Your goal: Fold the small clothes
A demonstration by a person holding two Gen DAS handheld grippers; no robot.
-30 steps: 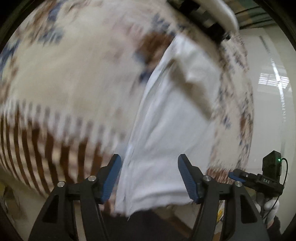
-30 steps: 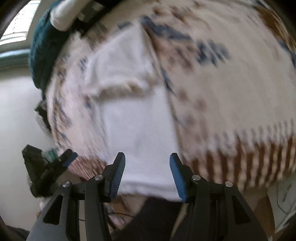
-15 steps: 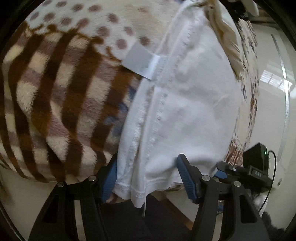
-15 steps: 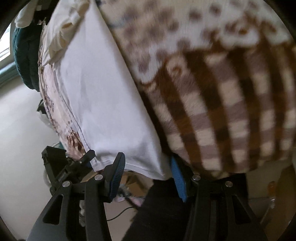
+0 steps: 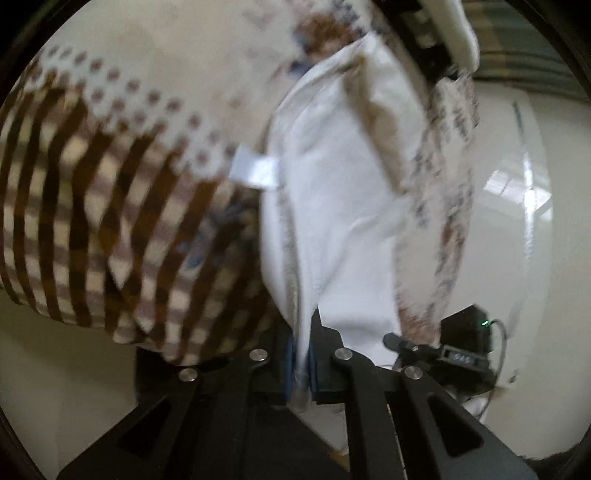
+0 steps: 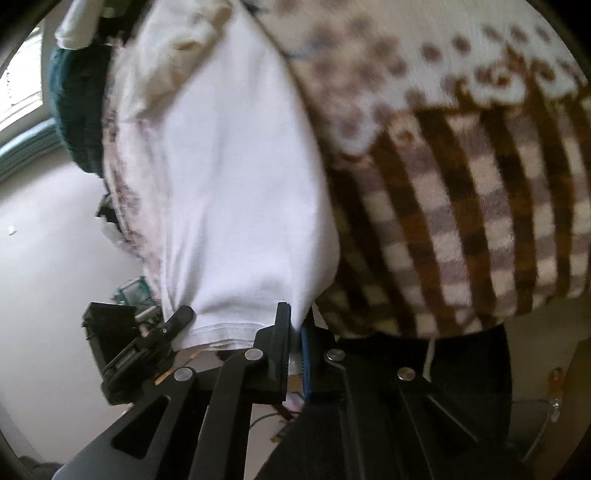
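Observation:
A small white garment (image 5: 332, 206) lies on a patterned blanket, its near hem hanging over the blanket's edge. My left gripper (image 5: 301, 365) is shut on the garment's left hem corner. In the right wrist view the same white garment (image 6: 236, 192) fills the middle, and my right gripper (image 6: 293, 343) is shut on its right hem corner. A white label (image 5: 255, 171) sticks out at the garment's left seam. Each gripper shows in the other's view: the right one (image 5: 436, 350) and the left one (image 6: 147, 343).
The brown-striped, dotted fleece blanket (image 5: 110, 206) covers the surface and drapes over its near edge (image 6: 480, 221). A dark teal cloth (image 6: 77, 110) and a cream item (image 5: 458, 33) lie at the far end. Pale floor (image 5: 517, 221) lies beside the surface.
Both grippers were open around the garment's hem; now both have shut on its two near corners. The views have pulled back slightly and the hem is lifted off the blanket edge.

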